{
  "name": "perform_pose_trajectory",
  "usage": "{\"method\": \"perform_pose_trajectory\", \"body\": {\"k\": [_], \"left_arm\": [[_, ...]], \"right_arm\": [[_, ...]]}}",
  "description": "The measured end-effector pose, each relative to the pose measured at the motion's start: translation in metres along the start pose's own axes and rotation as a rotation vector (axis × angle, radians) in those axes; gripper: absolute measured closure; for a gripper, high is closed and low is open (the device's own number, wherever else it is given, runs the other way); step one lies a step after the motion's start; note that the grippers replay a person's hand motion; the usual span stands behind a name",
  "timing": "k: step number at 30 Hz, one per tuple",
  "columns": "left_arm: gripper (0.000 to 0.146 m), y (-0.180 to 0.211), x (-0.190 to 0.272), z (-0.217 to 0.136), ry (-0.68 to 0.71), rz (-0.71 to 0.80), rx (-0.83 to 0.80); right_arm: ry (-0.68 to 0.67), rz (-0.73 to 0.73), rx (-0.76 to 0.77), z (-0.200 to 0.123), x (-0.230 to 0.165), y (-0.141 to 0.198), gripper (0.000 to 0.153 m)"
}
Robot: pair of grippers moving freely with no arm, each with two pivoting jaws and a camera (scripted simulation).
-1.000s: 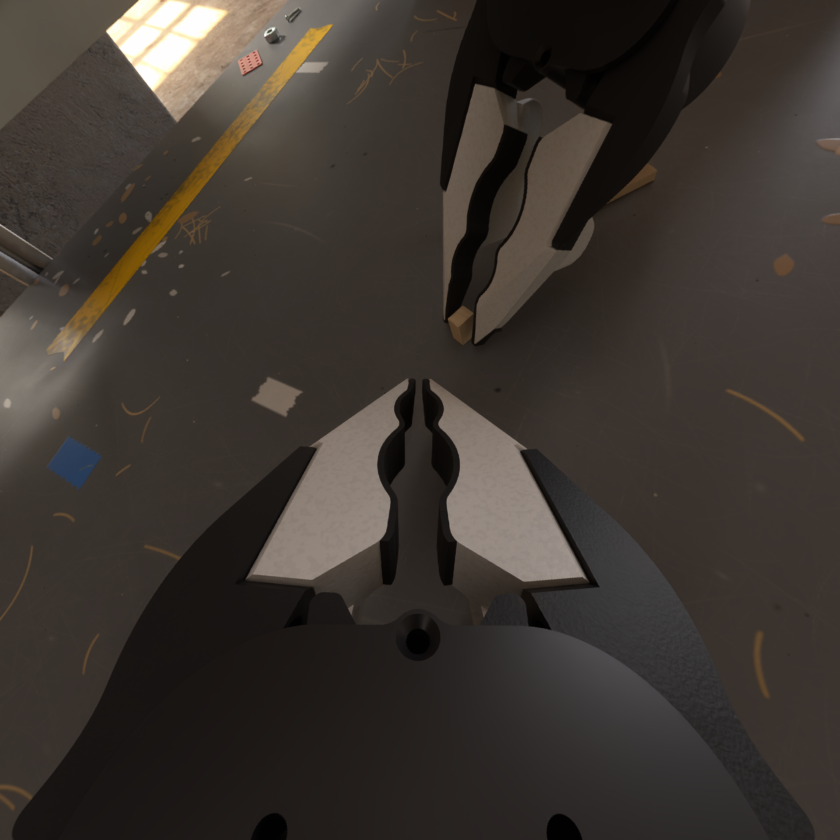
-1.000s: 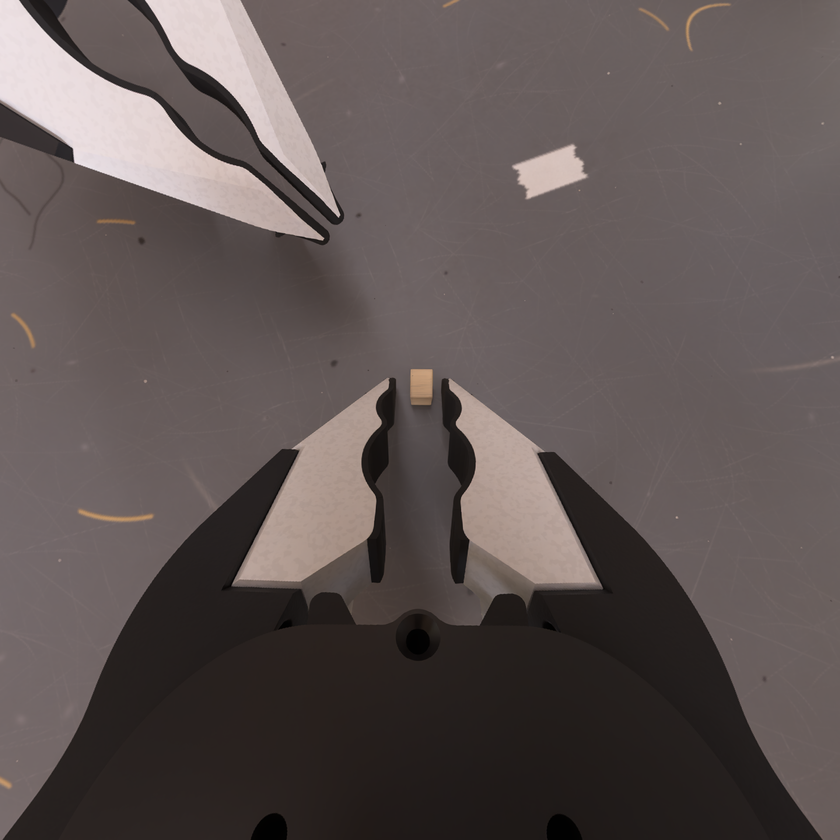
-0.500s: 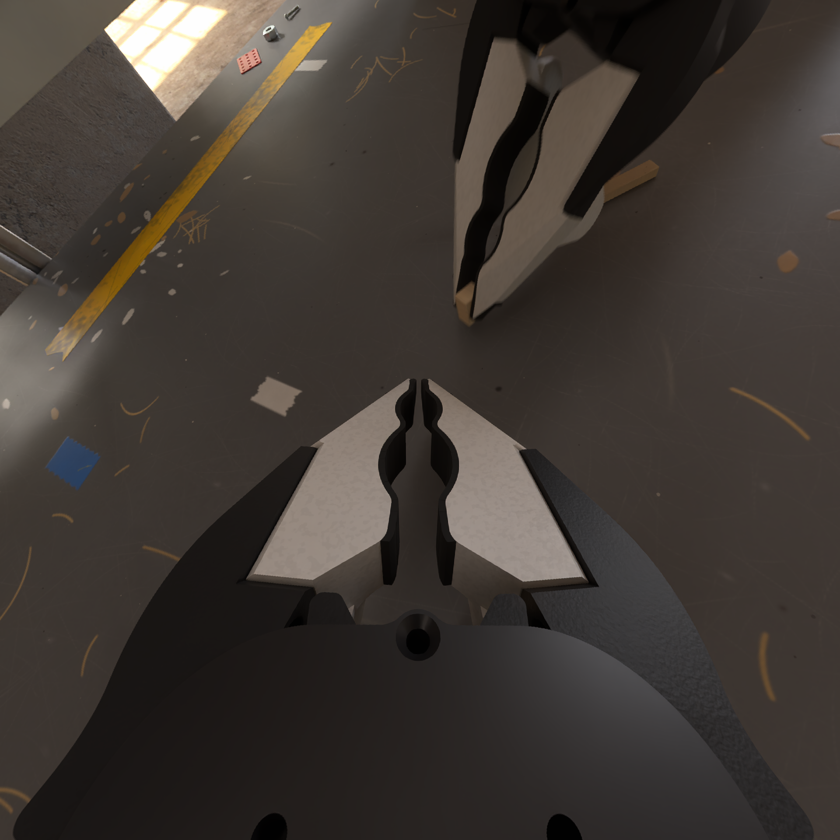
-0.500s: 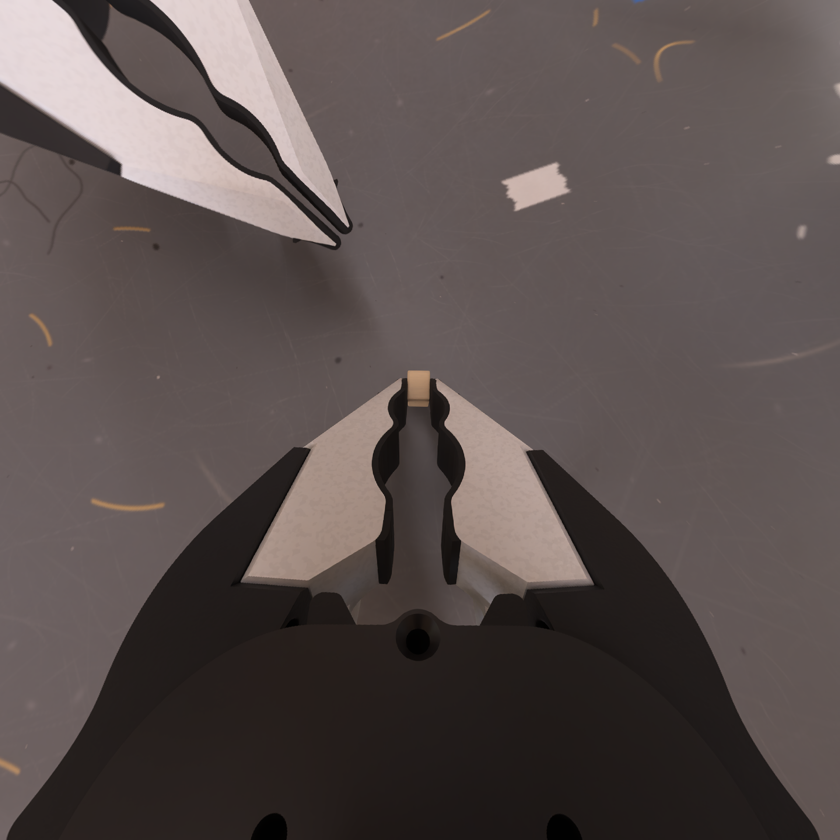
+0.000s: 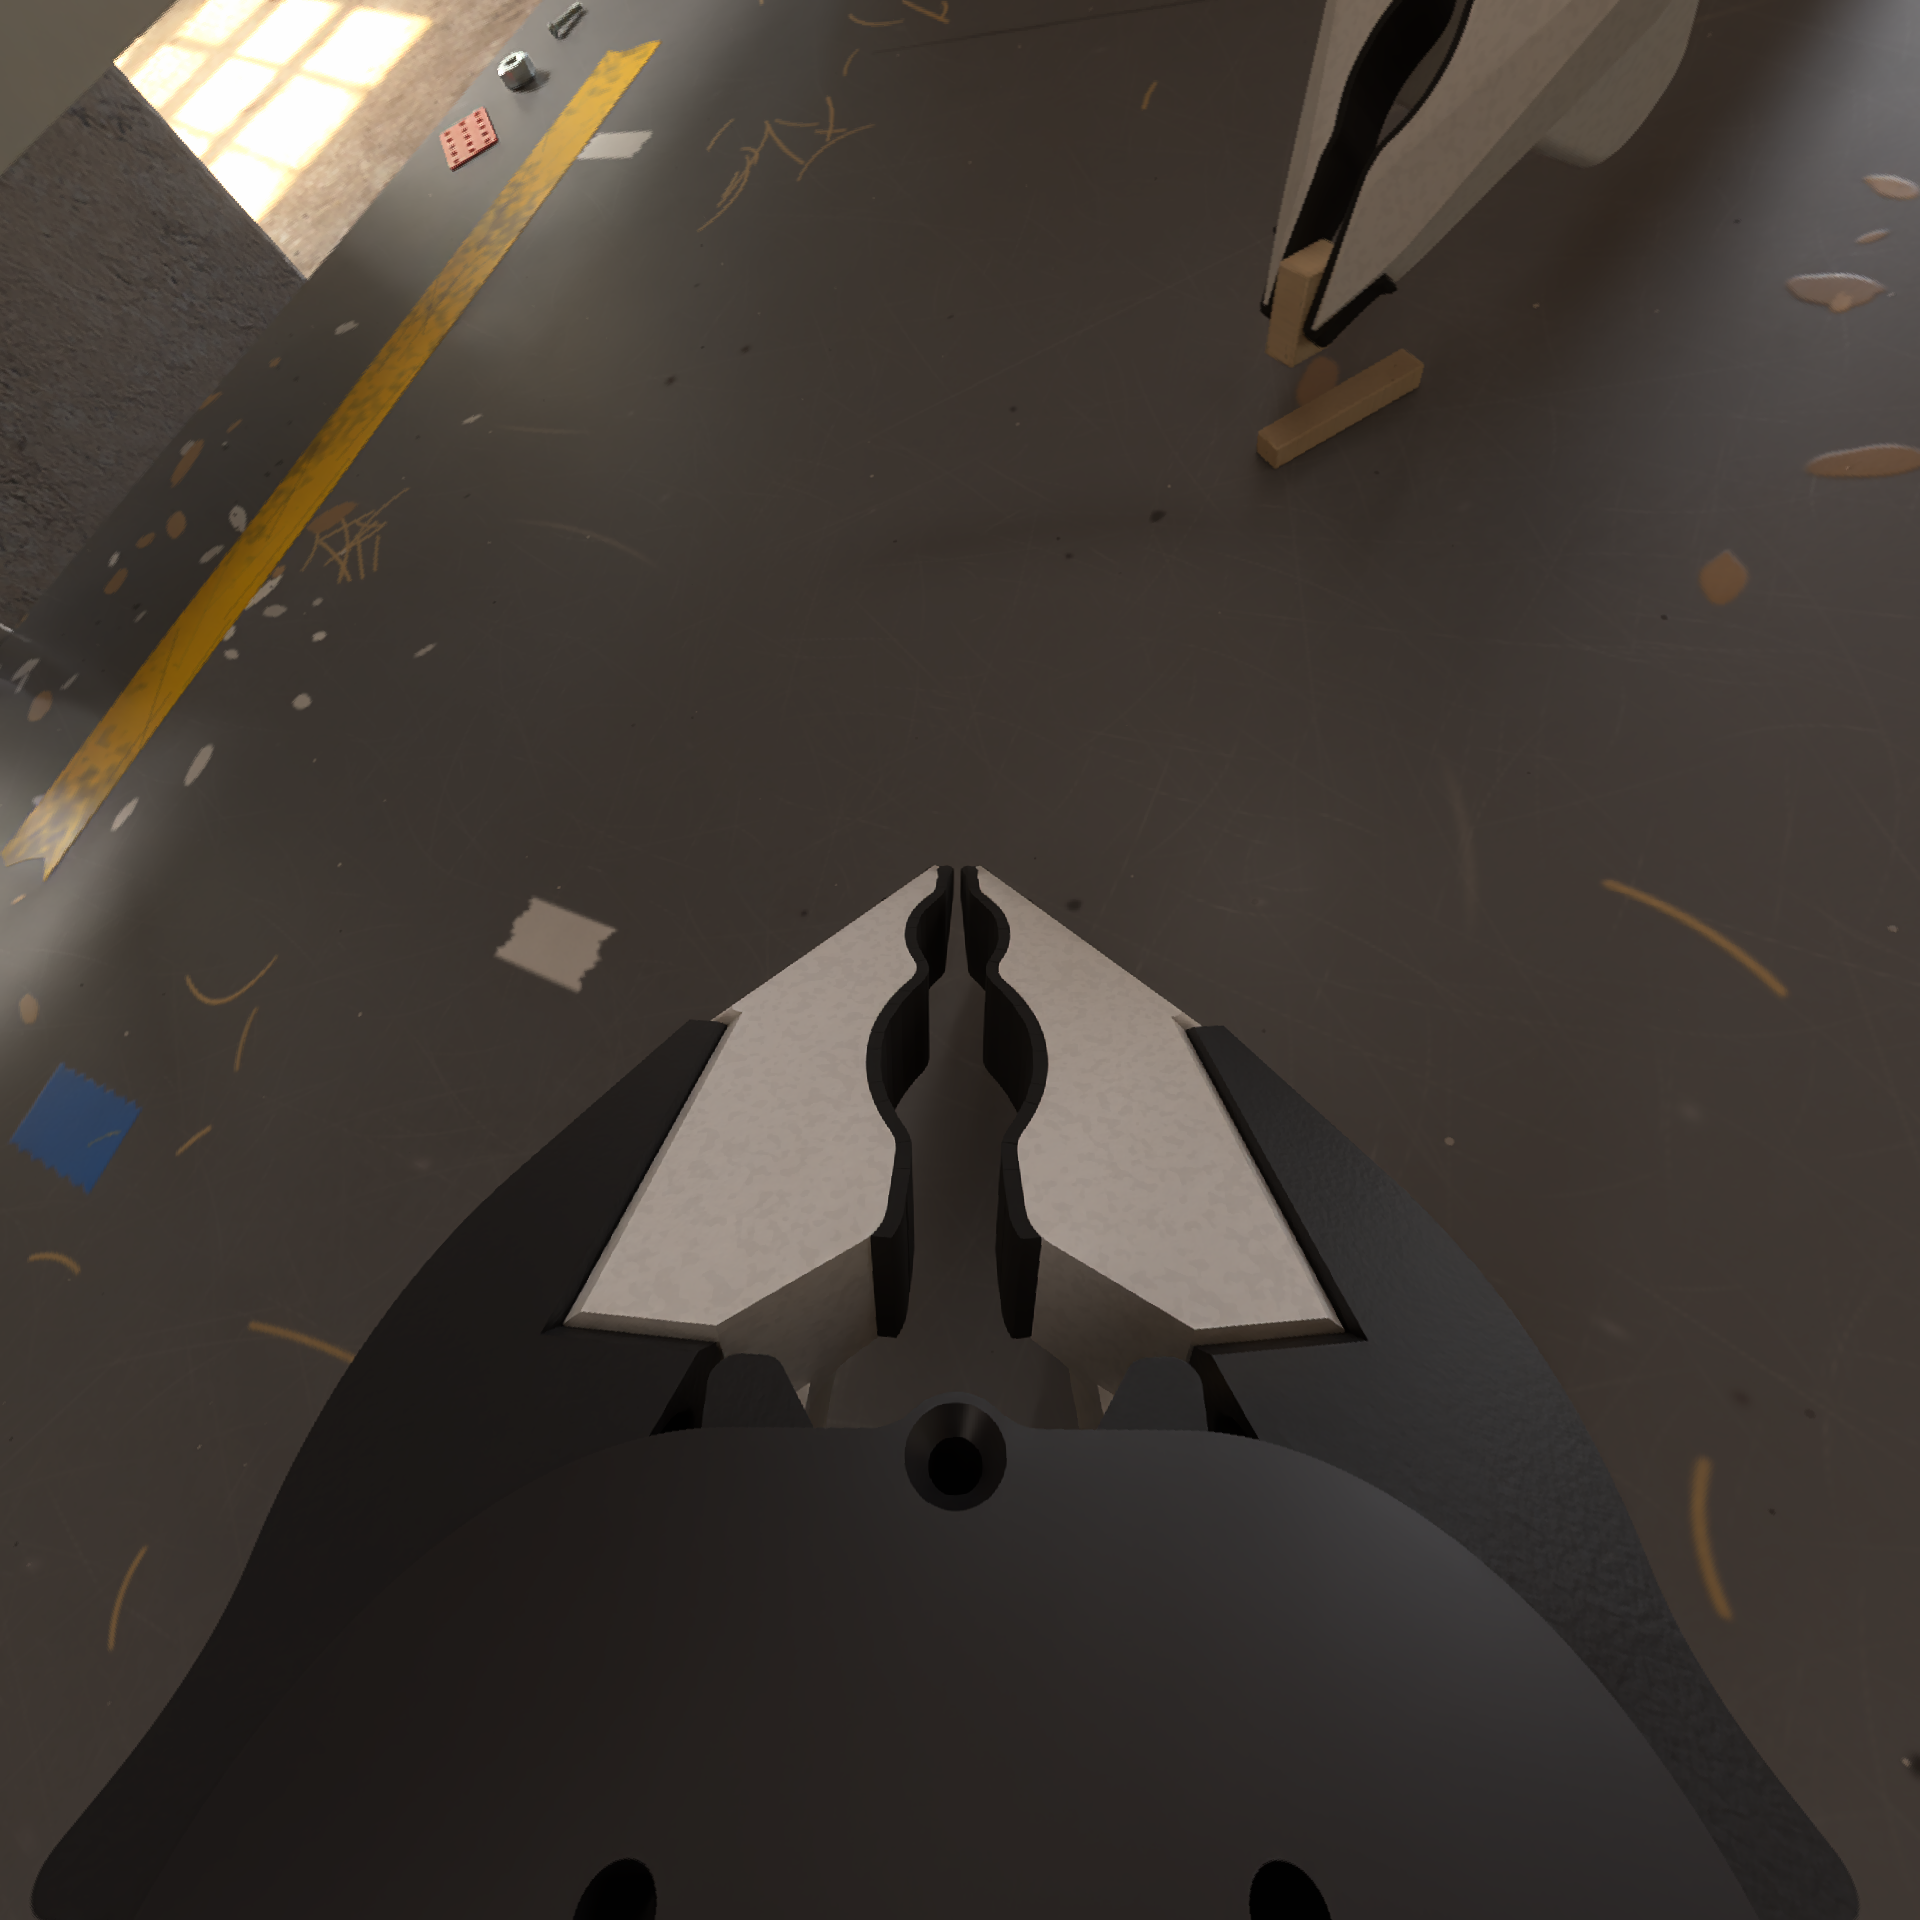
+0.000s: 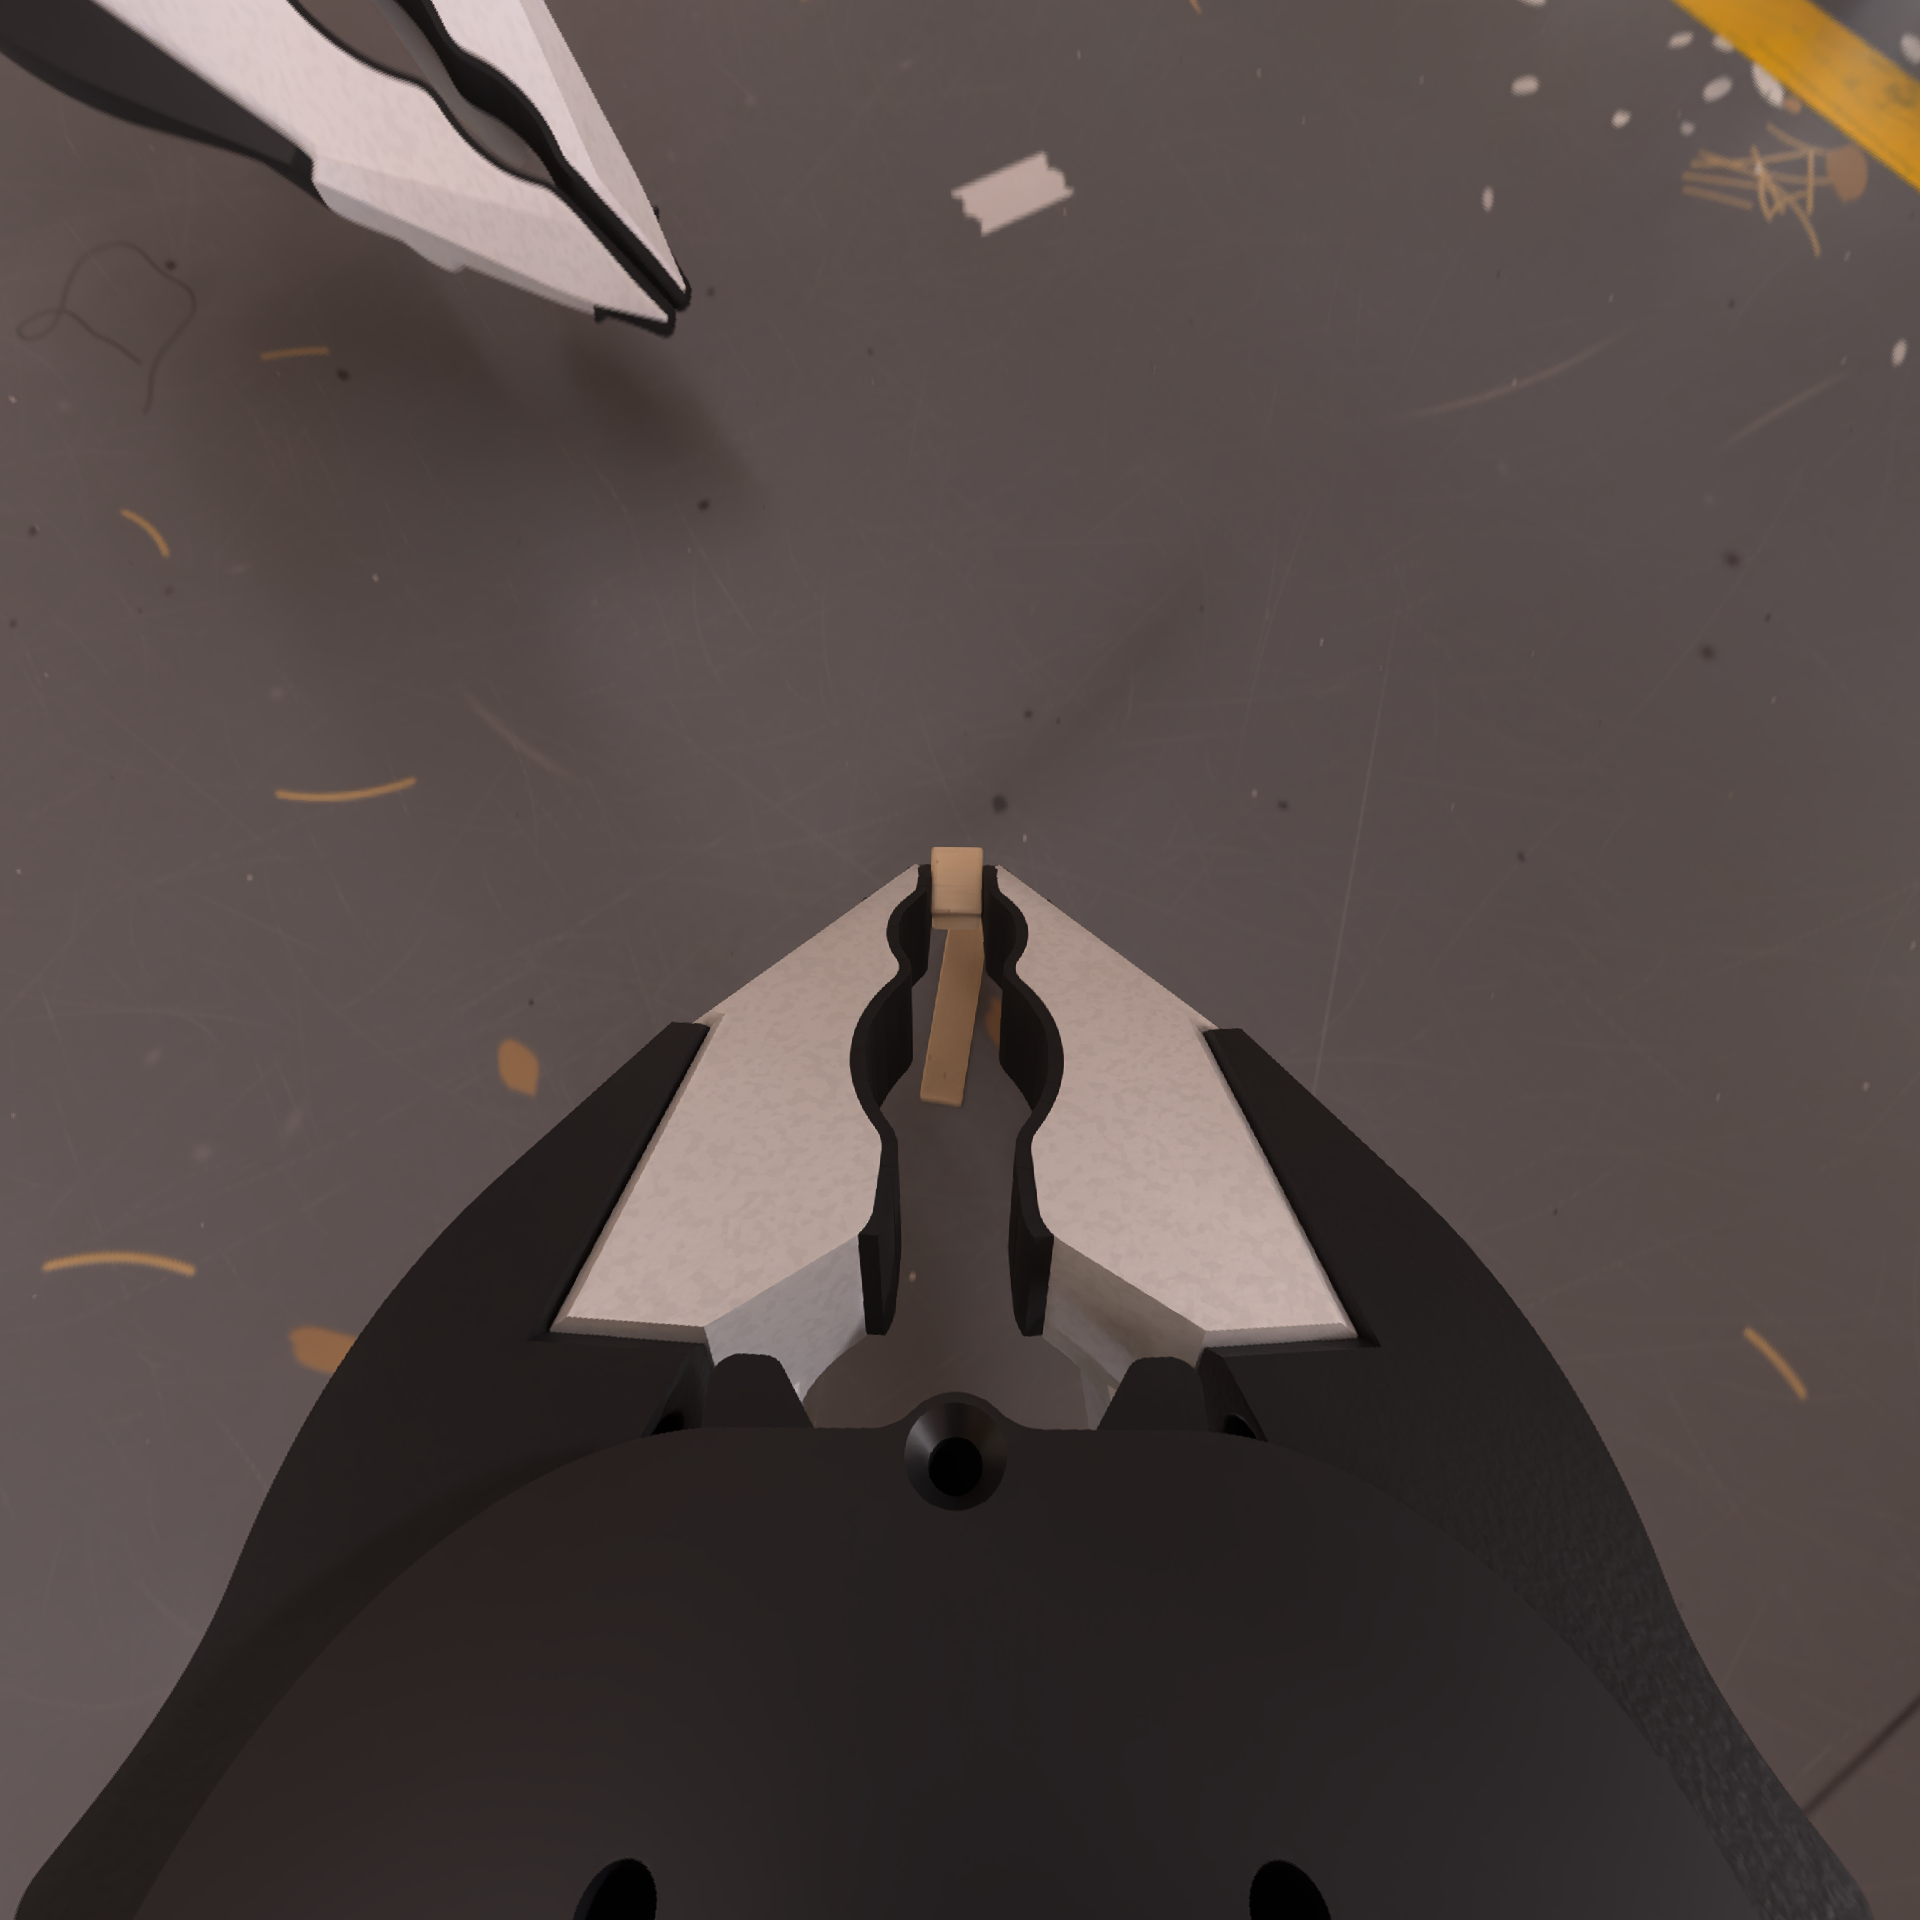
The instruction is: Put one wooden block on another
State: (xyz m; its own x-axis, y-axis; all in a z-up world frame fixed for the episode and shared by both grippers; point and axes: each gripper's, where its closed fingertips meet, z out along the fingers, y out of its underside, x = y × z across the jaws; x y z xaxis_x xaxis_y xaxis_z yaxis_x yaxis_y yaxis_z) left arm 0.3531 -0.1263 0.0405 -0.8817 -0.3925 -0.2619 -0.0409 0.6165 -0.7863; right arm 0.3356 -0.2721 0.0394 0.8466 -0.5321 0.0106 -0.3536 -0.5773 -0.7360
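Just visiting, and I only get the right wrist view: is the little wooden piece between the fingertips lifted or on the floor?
Observer: Lifted. The left wrist view shows the held block hanging on end from the right gripper, clear of the floor.
Operator: And the other one?
Observer: The second block lies flat on the floor just beneath it, not touching.
Operator: Anything else out there?
Observer: A small red plate and a metal nut beside the yellow tape.

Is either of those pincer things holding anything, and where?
The right hand-held gripper pinches a small wooden block near its upper end. The left hand-held gripper holds nothing.
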Motion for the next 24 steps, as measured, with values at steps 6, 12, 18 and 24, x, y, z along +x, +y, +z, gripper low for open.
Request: {"method": "perform_pose_trajectory", "body": {"k": [6, 12, 18, 24], "left_arm": [[0.144, -0.009, 0.011, 0.001, 0.042, -0.040, 0.026], [0.143, -0.017, 0.021, 0.005, 0.101, -0.093, 0.056], [0.143, -0.011, 0.024, 0.010, 0.117, -0.085, 0.028], [0.143, -0.008, 0.025, 0.011, 0.120, -0.079, 0.014]], "right_arm": [[0.028, 0.037, -0.032, -0.003, -0.002, 0.019, 0.144], [0.054, 0.086, -0.027, -0.002, -0.003, 0.027, 0.144], [0.066, 0.103, -0.012, 0.001, -0.003, 0.027, 0.144], [0.057, 0.121, -0.014, 0.003, -0.001, 0.027, 0.144]]}}
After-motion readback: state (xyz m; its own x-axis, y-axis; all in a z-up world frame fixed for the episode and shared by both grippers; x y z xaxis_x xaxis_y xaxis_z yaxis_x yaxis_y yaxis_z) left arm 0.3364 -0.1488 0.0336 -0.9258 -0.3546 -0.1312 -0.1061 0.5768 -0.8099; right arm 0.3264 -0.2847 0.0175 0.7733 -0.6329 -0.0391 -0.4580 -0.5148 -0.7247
